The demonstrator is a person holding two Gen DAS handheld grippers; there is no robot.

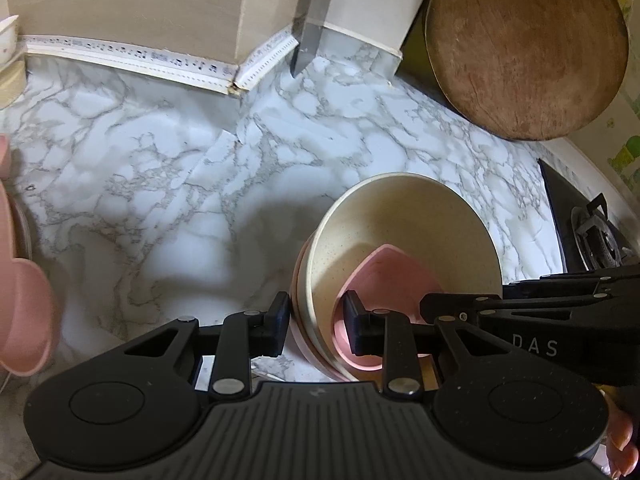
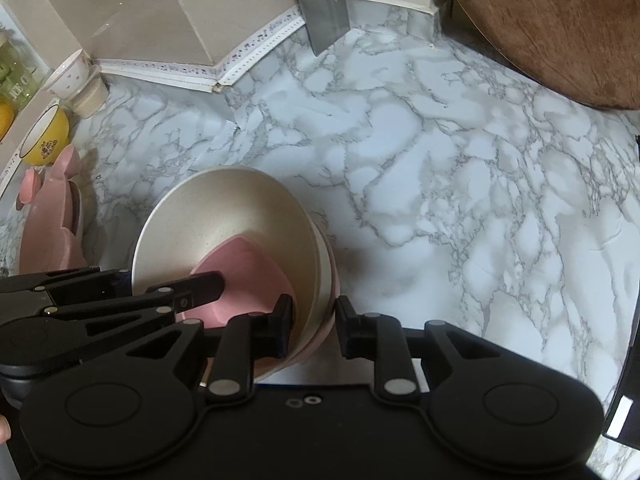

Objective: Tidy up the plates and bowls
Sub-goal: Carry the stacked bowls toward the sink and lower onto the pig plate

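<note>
I see the stack of bowls (image 1: 400,240) on the marble counter (image 1: 160,160), near its front edge: a cream speckled bowl nested on others, with a small pink dish (image 1: 384,276) inside it. My left gripper (image 1: 316,320) clamps the stack's left rim, narrowly open; my right gripper (image 2: 314,328) pinches the right rim, jaws slightly apart. A round wooden board (image 1: 528,48) leans at the back right corner.
</note>
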